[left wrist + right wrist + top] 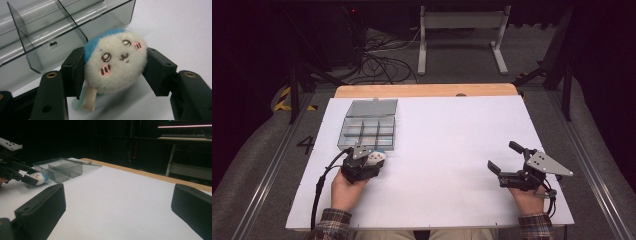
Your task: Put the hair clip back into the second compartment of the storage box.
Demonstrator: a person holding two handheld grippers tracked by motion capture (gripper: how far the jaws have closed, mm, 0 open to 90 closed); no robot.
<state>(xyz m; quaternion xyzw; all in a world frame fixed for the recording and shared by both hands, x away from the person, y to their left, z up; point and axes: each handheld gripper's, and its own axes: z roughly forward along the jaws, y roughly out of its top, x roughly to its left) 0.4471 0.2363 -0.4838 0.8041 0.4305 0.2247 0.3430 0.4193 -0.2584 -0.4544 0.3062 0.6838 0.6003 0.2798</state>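
the left gripper [115,72] pinches a plush toy [116,62] between its fingers, just beside the clear box [368,125]. the right gripper [507,160], fingers spread, sits well apart near the desk [452,130] edge

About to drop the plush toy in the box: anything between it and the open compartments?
Nothing visible. The left gripper holds the plush toy just short of the compartment box, whose lid lies folded back on the far side.
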